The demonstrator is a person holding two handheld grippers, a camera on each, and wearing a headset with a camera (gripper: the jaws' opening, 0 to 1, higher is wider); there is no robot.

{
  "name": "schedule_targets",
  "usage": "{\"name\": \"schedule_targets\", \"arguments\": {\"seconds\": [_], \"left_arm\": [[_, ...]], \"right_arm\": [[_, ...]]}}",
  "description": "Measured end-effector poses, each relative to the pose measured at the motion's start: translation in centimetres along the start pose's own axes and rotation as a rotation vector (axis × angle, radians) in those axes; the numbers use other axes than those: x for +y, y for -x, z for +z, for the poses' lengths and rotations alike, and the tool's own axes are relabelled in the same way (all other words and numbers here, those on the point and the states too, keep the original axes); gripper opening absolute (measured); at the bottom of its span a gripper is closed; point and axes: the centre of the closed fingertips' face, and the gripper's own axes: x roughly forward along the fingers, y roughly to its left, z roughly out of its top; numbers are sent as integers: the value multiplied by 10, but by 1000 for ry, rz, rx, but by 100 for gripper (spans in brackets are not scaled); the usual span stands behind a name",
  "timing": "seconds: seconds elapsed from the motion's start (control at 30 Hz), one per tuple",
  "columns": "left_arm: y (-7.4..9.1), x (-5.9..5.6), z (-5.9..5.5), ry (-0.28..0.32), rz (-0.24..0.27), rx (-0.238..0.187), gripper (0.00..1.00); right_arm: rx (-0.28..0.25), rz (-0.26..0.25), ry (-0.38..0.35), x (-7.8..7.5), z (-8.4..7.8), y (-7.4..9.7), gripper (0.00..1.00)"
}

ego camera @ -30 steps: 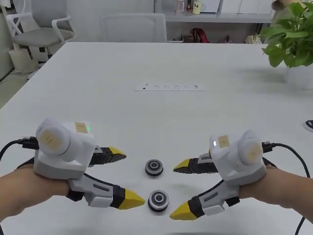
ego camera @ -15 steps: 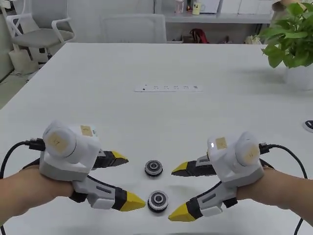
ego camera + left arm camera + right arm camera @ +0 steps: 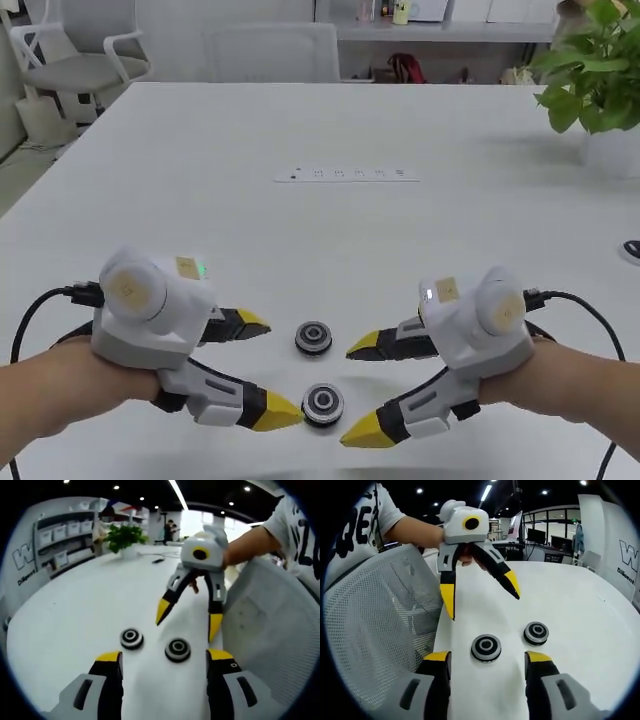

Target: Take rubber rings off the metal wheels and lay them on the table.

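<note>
Rubber-ringed, the near wheel by the counter's front edge was flanked equally by wide-spread left claw and right claw.

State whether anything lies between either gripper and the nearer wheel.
Nothing visible does. The nearer black-ringed round metal wheel sits on the bare white table, between the open left gripper and the open right gripper.
</note>
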Motion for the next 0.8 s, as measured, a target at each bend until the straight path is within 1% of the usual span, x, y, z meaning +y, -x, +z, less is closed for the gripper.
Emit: {"name": "schedule_targets", "arguments": {"seconds": [0.17,0.47,0.6,0.8], "left_arm": [[-3,-4,0,-5,-20,5,65],[-9,-9,-1,-11,-42,15,61],[-13,-12,-2,-21,-55,24,57],[-18,-18,0,-30,-82,26,51]], "right_arm": [[-3,-1,-5,-2,0,-1,54],[-10,3,-16,-2,-1,-2,50],[-14,8,-25,-1,-1,-3,50],[-14,16,-26,1,-2,-4,47]]}}
